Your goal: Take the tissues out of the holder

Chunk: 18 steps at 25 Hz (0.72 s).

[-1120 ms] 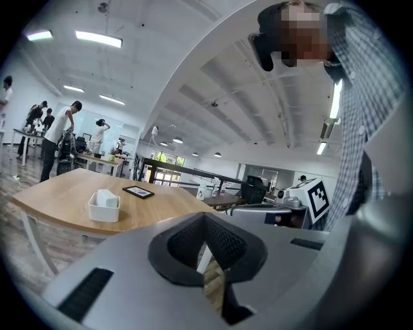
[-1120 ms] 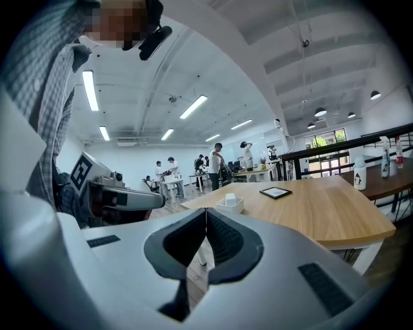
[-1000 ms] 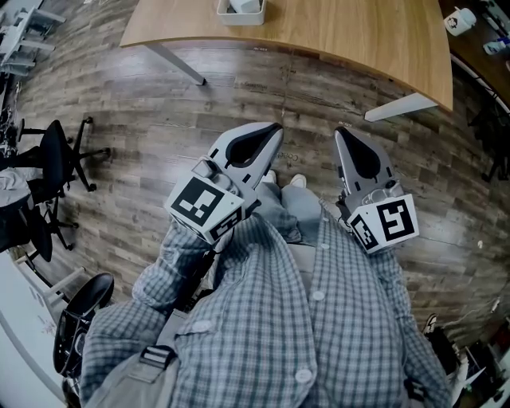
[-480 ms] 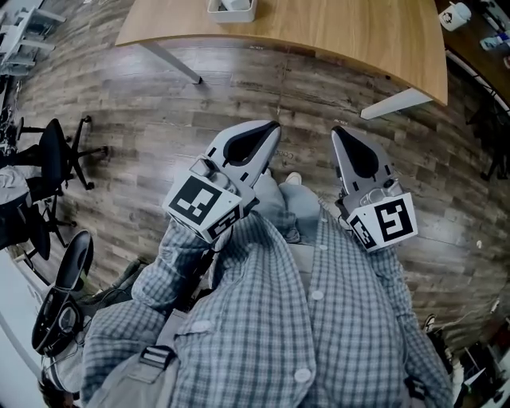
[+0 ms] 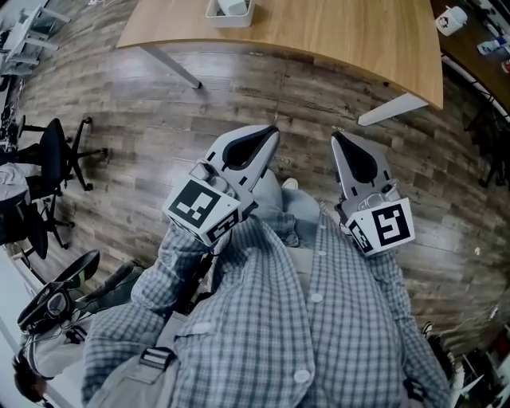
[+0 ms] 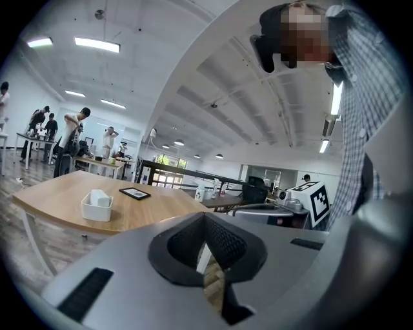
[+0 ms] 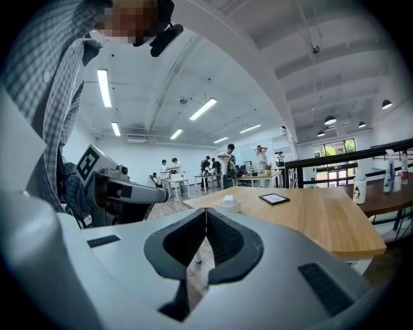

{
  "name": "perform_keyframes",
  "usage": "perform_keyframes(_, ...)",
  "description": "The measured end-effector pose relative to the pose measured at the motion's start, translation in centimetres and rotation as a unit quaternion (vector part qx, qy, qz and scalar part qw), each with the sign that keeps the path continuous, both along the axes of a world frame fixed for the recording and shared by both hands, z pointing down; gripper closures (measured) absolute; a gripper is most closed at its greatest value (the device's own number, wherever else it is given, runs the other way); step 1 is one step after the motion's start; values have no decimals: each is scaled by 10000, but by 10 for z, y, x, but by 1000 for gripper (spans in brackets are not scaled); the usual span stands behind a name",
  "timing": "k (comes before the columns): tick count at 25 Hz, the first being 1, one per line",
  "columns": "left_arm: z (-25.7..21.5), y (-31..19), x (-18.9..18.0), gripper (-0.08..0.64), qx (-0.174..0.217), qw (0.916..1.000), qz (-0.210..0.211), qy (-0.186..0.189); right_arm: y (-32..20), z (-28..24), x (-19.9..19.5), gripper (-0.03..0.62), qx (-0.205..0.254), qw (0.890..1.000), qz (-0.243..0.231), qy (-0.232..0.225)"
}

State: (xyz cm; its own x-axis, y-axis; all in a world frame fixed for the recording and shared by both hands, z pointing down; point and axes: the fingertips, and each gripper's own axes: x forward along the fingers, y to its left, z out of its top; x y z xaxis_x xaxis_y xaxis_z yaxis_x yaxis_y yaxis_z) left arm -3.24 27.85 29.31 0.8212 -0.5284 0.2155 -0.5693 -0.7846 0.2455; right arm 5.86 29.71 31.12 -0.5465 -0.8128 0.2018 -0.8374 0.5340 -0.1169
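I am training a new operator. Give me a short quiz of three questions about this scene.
1. True or false: the tissue holder stands on the table.
2. The left gripper is: A open; B shut and empty; C shut on a tissue.
3. In the head view, over what does the right gripper hang?
Key: 1 true; 2 B; 3 the floor.

The person wears a long-sleeved blue-grey checked shirt with white buttons. The left gripper and right gripper are pale grey shells with black-lined jaws and black-and-white marker cubes.
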Motion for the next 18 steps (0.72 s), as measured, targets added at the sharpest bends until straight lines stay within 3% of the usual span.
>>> perform_keyframes(15, 12, -30, 4, 560, -127, 9997, 190, -4, -26, 13, 6, 581, -125, 9993, 347, 50)
perform_keyframes(18, 14, -44, 5, 560, -249, 9994, 246, 73, -39, 15, 8, 581, -292, 9977, 563, -247)
